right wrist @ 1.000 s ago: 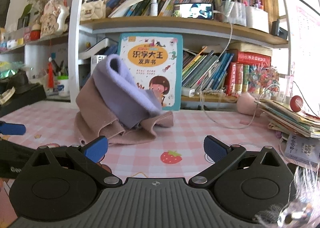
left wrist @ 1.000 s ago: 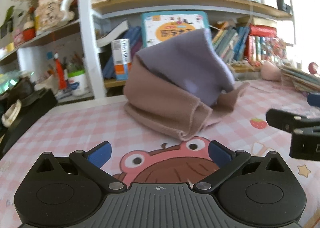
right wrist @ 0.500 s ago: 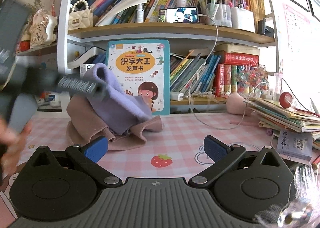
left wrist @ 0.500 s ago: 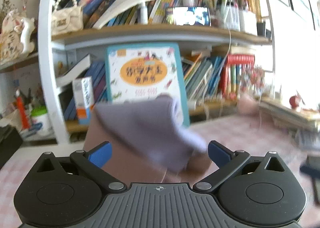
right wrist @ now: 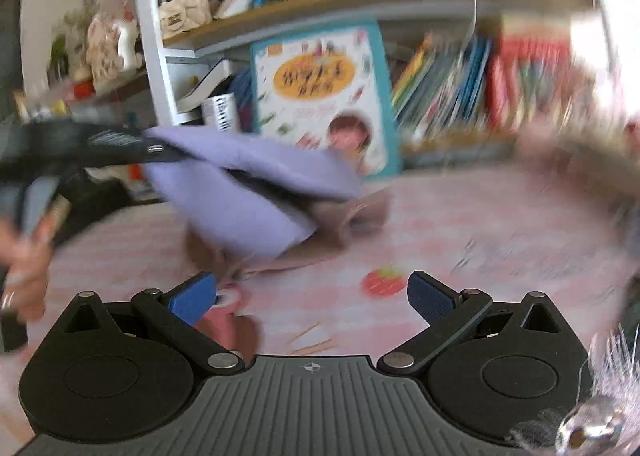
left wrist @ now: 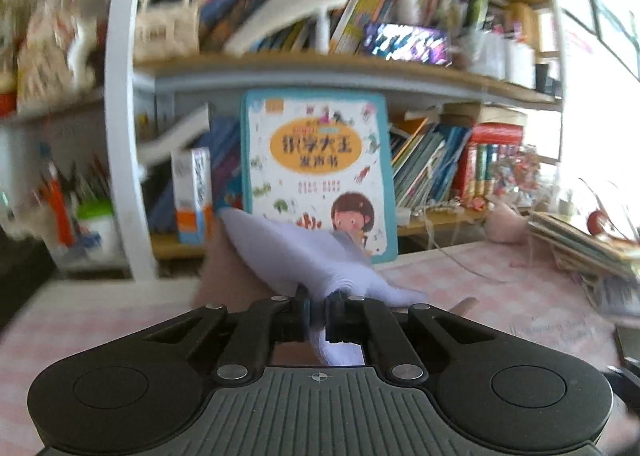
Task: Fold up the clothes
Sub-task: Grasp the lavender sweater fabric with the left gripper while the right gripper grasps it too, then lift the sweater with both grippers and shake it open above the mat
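left gripper (left wrist: 318, 312) — jaws pinching lilac garment (right wrist: 248, 191), lifted, stretched left-to-right | right gripper (right wrist: 312, 296) — jaws wide

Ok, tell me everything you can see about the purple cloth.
The purple cloth is a soft, fleecy lavender piece, folded over itself in thick layers. The left gripper is shut on one edge and holds it up, so it drapes down onto the brownish-pink cloth on the checked tabletop. The right gripper is open and clear of it.
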Available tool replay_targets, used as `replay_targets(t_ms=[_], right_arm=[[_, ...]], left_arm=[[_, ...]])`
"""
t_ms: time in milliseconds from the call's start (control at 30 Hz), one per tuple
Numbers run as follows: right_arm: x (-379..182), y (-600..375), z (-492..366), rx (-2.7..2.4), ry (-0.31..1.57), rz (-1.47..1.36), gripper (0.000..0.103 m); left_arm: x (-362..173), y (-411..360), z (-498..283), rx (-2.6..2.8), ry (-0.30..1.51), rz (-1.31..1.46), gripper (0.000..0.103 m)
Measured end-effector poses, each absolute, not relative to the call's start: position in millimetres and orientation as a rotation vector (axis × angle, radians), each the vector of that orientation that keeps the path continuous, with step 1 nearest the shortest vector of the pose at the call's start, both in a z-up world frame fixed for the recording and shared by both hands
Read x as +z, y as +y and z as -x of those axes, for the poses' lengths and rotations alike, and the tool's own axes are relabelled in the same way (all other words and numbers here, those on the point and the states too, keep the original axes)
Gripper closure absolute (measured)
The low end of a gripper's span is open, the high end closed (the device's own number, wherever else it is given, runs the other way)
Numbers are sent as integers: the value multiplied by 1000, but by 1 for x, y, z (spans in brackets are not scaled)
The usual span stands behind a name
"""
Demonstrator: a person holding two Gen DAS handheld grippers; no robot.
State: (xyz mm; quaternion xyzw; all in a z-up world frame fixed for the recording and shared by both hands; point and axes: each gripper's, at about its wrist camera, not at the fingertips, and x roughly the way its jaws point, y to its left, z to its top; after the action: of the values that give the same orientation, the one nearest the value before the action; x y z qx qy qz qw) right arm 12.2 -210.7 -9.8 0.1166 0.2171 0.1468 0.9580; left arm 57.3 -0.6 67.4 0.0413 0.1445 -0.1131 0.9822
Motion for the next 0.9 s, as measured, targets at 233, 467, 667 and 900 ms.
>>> replay_targets(t_ms=[233,467,667,900], right_arm=[[-15,-234,-41,556,646,-881,0],[-30,-212,-51,666,763,-1244,3],[-13,-213,-48,639,751,-1178,3],[-8,-241,-29,432,732,-1002,3]], left_arm=[[82,18,18,-227,207,-179,98],[81,31,76,-235,197,-175,98],[83,49,106,-215,200,-146,98],[75,66,108,-189,235,-98,98]])
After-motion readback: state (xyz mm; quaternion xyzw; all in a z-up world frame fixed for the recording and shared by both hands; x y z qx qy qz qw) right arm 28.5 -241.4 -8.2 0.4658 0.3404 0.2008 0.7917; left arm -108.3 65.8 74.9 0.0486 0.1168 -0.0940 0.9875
